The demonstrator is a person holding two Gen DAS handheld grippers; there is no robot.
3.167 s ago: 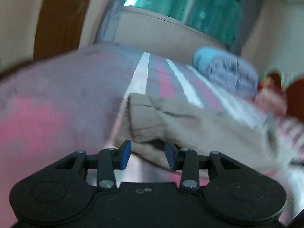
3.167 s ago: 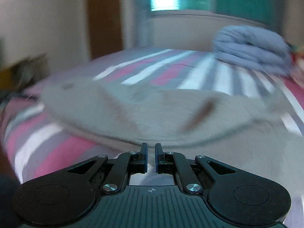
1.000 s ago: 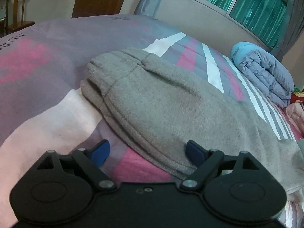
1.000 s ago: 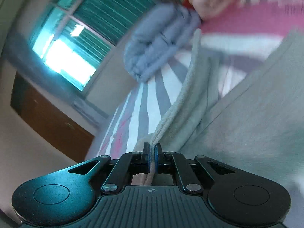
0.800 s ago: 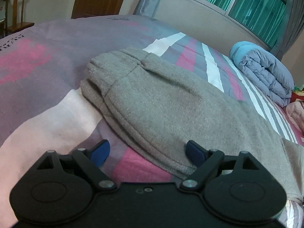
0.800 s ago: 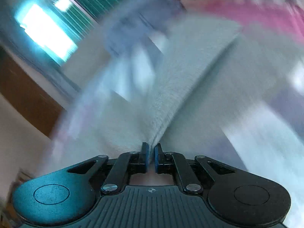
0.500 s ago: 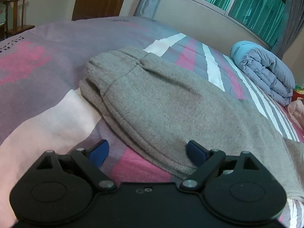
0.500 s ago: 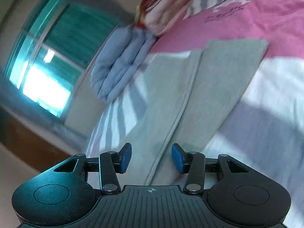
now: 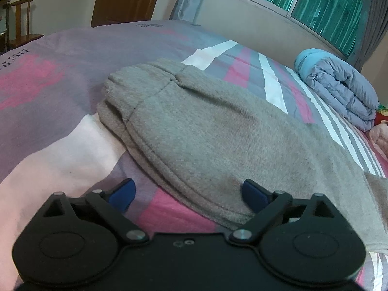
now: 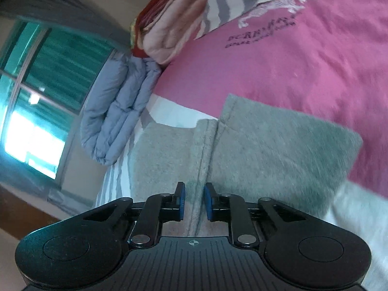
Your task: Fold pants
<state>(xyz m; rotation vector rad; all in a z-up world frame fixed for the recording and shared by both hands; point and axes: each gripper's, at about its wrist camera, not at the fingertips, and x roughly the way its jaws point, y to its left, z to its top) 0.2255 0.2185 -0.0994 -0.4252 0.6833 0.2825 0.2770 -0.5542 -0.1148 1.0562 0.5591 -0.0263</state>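
Grey sweatpants (image 9: 218,135) lie flat on the striped bed, waistband at the far left, legs running off to the right. My left gripper (image 9: 189,195) is wide open just above the near edge of the pants, holding nothing. In the right wrist view the leg ends of the pants (image 10: 266,150) lie side by side on the bed. My right gripper (image 10: 194,202) hovers over the seam between the two legs, jaws partly open with a gap, nothing between them.
A rolled blue-grey quilt (image 9: 339,82) lies near the window wall; it also shows in the right wrist view (image 10: 116,111). Pink and red bedding (image 10: 169,24) is piled beside it. A wooden chair (image 9: 19,24) stands off the bed's left side.
My right gripper let go of the pant leg edge, opened, then narrowed its jaws over the leg ends now lying flat. The left gripper stayed open and barely moved.
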